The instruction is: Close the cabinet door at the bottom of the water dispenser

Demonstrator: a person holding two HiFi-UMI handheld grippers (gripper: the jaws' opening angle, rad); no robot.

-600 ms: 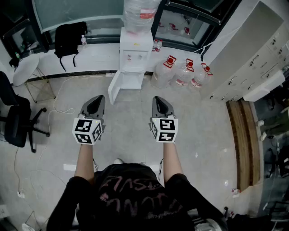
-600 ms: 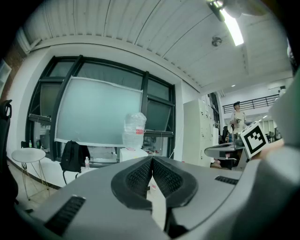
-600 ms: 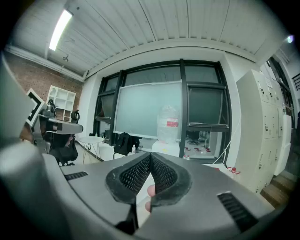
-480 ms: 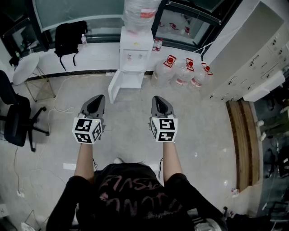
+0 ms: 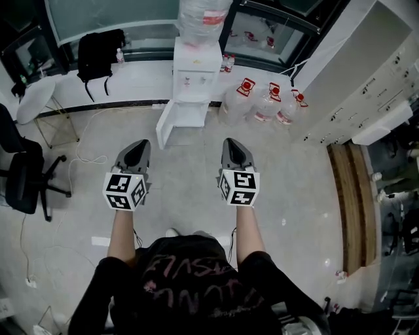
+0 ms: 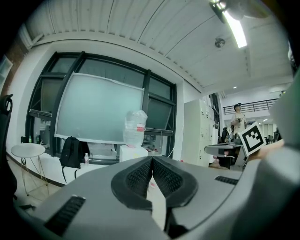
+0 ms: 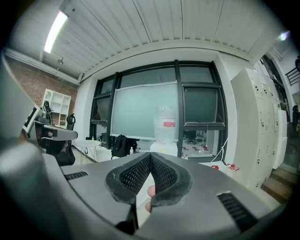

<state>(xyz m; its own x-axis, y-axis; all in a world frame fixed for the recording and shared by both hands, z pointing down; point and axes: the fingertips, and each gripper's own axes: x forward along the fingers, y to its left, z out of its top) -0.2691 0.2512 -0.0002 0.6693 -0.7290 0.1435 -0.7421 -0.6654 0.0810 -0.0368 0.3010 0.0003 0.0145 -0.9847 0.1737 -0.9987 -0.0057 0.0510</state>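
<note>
The white water dispenser [image 5: 194, 73] stands against the far wall with a clear bottle [image 5: 201, 18] on top. Its bottom cabinet door [image 5: 165, 125] hangs open, swung out to the left. My left gripper [image 5: 137, 146] and right gripper [image 5: 234, 145] are held side by side over the floor, well short of the dispenser, both pointing toward it. Both are shut with nothing between the jaws. In the left gripper view the shut left gripper [image 6: 152, 160] lies just below the dispenser's bottle [image 6: 135, 127]. The right gripper view shows the right gripper [image 7: 151, 157] shut beneath the bottle [image 7: 166, 123].
Several water jugs [image 5: 264, 105] with red caps stand on the floor right of the dispenser. A black office chair [image 5: 19, 176], a round white table [image 5: 36, 98] and a black backpack [image 5: 97, 55] are at the left. White lockers [image 5: 366, 72] line the right side. A cable [image 5: 85, 157] trails over the floor.
</note>
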